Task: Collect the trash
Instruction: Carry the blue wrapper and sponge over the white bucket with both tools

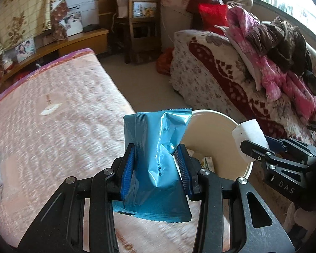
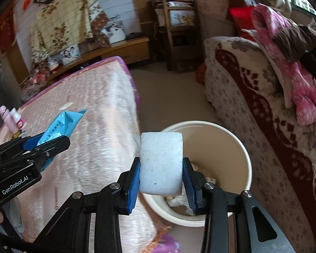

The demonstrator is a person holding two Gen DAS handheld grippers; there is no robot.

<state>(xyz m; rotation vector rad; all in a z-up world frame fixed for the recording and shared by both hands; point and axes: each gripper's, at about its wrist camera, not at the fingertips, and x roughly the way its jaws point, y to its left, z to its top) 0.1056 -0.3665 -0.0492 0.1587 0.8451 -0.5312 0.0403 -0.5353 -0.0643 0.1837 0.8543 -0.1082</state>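
both wrist views look steeply down, close over the bed edge; both share the bin.

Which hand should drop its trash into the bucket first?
Probably right: the foam block in the right gripper hangs over the bucket; the left gripper's blue wrapper seems beside its rim.

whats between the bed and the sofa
A cream bucket on bare floor, with trash already inside. The right wrist view shows it best, below the white foam block.
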